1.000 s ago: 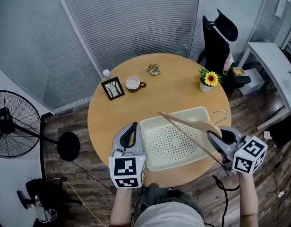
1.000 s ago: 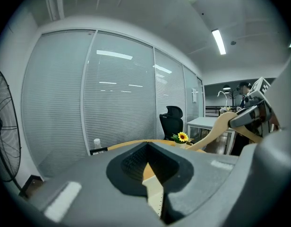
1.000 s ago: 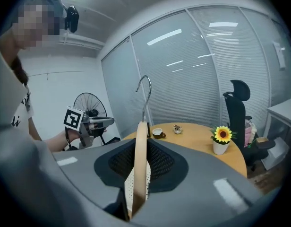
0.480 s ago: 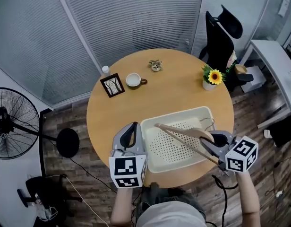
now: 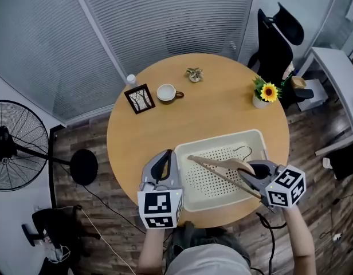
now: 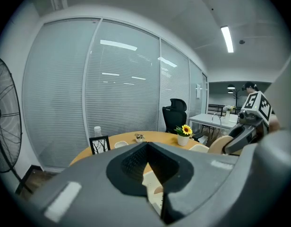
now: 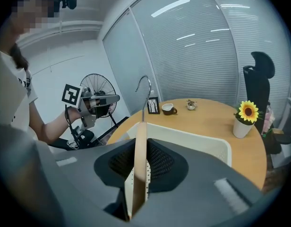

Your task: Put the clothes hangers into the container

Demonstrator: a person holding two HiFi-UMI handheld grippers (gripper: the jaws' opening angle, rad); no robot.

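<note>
one wooden hanger (image 5: 219, 166) is showing, and the right gripper (image 5: 249, 174) is carrying it, jaws pinching its flat body edge-on w/ the metal hook (image 7: 144, 92) pointing away twd the far rim. hanger is slanting across the white perforated container (image 5: 206, 183) on the round table (image 5: 222, 102), not yet let go; whether its low end is touching the container floor cannot be told. left gripper (image 5: 164, 160) is hovering just beside the container's left wall, jaws pressing together on nothing. judging by this, the task is sitting at the drop-off step, w/ only the release remaining. no other hanger is appearing in or outside the container. writing: none legible; cubes are bearing only b/w square markers, and no brand is showing anywhere.
</note>
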